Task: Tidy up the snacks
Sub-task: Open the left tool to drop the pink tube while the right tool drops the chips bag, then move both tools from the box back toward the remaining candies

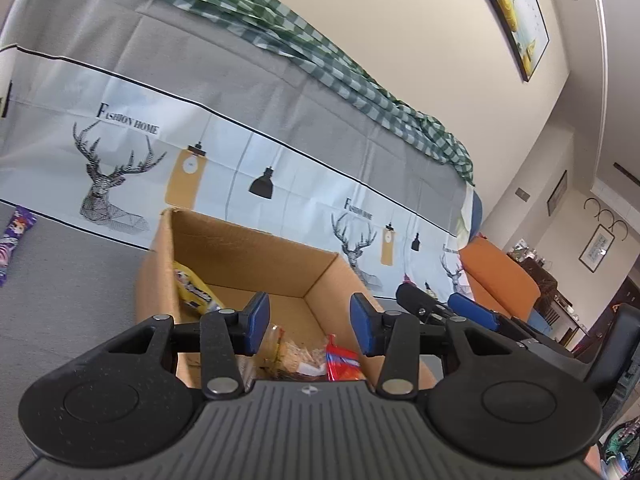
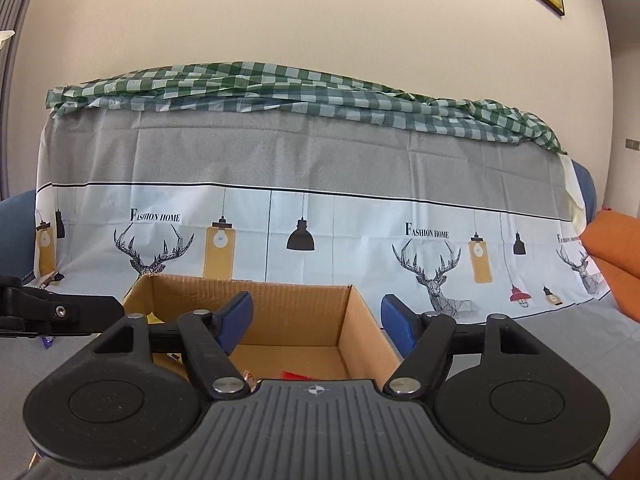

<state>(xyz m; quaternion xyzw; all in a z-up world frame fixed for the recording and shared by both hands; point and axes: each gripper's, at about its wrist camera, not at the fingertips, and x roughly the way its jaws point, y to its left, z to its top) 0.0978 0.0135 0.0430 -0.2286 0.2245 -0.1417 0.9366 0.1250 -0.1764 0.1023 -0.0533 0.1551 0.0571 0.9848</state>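
Observation:
An open cardboard box (image 1: 256, 252) stands on the grey cloth-covered seat; it also shows in the right wrist view (image 2: 296, 308). Inside it lie a yellow snack pack (image 1: 192, 286), a clear bag of biscuits (image 1: 298, 354) and a red snack bag (image 1: 340, 364). My left gripper (image 1: 308, 322) is open and empty above the box's near edge. My right gripper (image 2: 316, 326) is open and empty above the box; it shows in the left wrist view (image 1: 448, 304) to the right of the box. A purple snack pack (image 1: 14, 240) lies on the seat at far left.
A deer-print cloth (image 2: 320, 216) covers the sofa back behind the box, with a green checked cloth (image 2: 280, 92) on top. An orange cushion (image 1: 500, 276) sits at the right. The left gripper's arm (image 2: 60, 312) shows at left in the right wrist view.

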